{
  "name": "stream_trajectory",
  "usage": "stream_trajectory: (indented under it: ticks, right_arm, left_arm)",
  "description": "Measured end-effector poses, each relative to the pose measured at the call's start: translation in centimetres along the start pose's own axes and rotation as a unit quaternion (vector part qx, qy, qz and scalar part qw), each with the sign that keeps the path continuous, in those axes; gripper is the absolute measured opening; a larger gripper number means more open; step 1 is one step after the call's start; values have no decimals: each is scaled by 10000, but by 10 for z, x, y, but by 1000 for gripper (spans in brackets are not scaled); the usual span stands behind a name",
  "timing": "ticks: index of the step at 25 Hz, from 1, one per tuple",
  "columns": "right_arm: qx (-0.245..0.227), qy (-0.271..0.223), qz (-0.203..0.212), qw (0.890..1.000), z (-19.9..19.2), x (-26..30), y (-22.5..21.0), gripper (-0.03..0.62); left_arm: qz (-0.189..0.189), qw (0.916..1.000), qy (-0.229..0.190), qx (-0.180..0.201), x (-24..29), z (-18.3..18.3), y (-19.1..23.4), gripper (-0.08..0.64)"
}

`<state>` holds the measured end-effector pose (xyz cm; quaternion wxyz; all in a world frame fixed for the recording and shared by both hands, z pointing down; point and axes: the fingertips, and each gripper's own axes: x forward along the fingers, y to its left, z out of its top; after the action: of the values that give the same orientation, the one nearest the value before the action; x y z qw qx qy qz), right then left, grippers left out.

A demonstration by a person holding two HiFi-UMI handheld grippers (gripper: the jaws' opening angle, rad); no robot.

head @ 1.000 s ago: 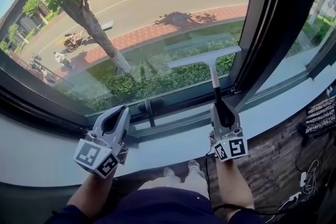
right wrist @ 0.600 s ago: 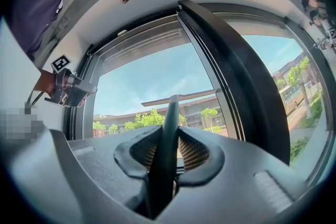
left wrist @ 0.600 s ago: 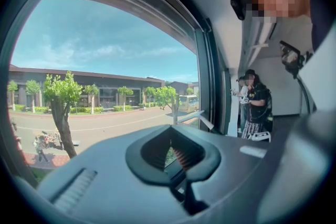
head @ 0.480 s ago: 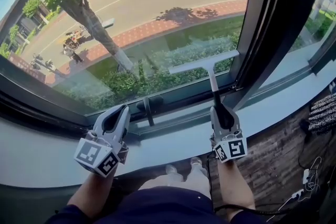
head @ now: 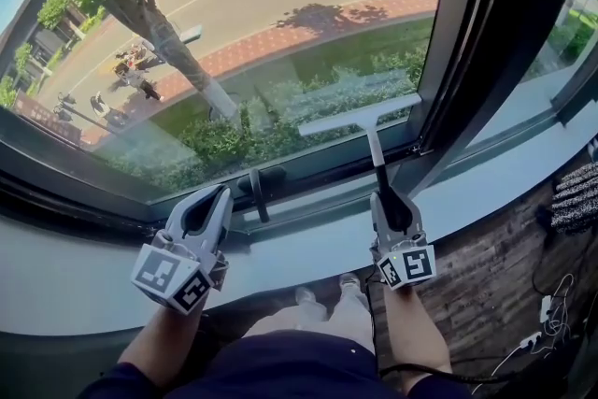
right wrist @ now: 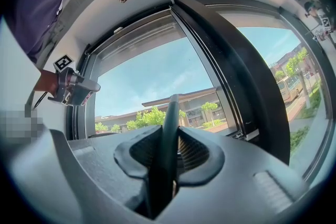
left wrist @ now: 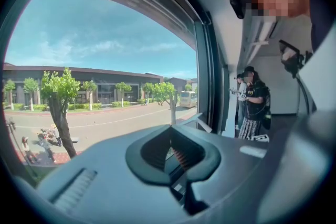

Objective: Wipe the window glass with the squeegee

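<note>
The squeegee's pale blade (head: pixel 360 114) lies across the lower right of the window glass (head: pixel 280 14), just above the bottom frame. Its thin handle (head: pixel 377 159) runs down into my right gripper (head: pixel 390 203), which is shut on it. In the right gripper view the dark handle (right wrist: pixel 169 128) rises between the two ribbed pads of the right gripper (right wrist: pixel 169 153). My left gripper (head: pixel 207 208) hovers over the sill to the left, shut and holding nothing. The left gripper (left wrist: pixel 176 157) points along the glass in its own view.
A black window handle (head: pixel 260 184) sits on the lower frame between the grippers. A thick dark mullion (head: pixel 495 33) borders the pane on the right. The grey sill (head: pixel 93 266) runs below. Cables (head: pixel 547 332) lie on the floor at right. A person (left wrist: pixel 254 105) stands further along the wall.
The squeegee blade has slid down the glass toward the bottom frame, and the right gripper came down with it. The left gripper has barely moved.
</note>
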<state>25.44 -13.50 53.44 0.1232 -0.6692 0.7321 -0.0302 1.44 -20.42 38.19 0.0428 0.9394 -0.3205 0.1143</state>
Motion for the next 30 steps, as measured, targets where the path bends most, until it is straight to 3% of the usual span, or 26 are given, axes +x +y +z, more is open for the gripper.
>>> stream_trajectory:
  ticks: [13, 19, 24, 30]
  right_arm:
    - [117, 580, -16, 9982, -54, -24, -11, 101]
    - [201, 1168, -168, 9928, -93, -36, -24, 101]
    - [428, 1312, -47, 9904, -109, -33, -32, 101]
    - [264, 1343, -185, 9904, -101, -35, -45, 101]
  left_arm:
    - [31, 9997, 202, -123, 8, -19, -9, 5]
    - [50, 9993, 221, -297, 19, -33, -4, 5]
    - [321, 9974, 80, -647, 13, -51, 6, 5]
    - [470, 9971, -258, -543, -5, -40, 21, 5]
